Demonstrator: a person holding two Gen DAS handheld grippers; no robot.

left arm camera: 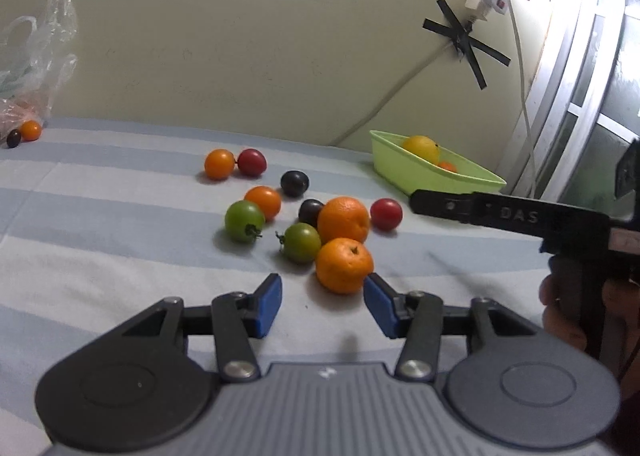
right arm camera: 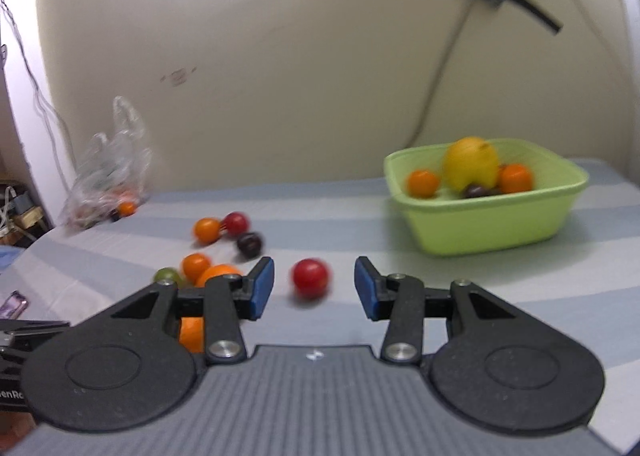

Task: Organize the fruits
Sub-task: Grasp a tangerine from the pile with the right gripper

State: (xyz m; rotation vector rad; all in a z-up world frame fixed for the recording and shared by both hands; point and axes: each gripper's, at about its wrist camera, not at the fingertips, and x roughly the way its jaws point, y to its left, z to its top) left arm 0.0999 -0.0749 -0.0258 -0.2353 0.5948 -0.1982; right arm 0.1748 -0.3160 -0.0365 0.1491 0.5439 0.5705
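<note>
Loose fruits lie on a striped cloth (left arm camera: 100,224): two mandarins, the nearer one (left arm camera: 345,265) just ahead of my open left gripper (left arm camera: 323,298), close to its right pad. Behind it are the second mandarin (left arm camera: 344,218), two green tomatoes (left arm camera: 244,221), orange, red and dark small fruits. My right gripper (right arm camera: 314,288) is open and empty; a red tomato (right arm camera: 310,278) lies on the cloth between and just ahead of its fingertips. The same tomato (left arm camera: 386,213) shows in the left wrist view beside the right gripper's finger (left arm camera: 444,205). A green tub (right arm camera: 486,212) holds a lemon (right arm camera: 472,163) and several small fruits.
A clear plastic bag (left arm camera: 36,56) with fruit lies at the far left by the wall, two small fruits (left arm camera: 24,133) beside it. Cables and black tape (left arm camera: 466,38) hang on the wall behind the tub (left arm camera: 432,172). A window frame is at the right.
</note>
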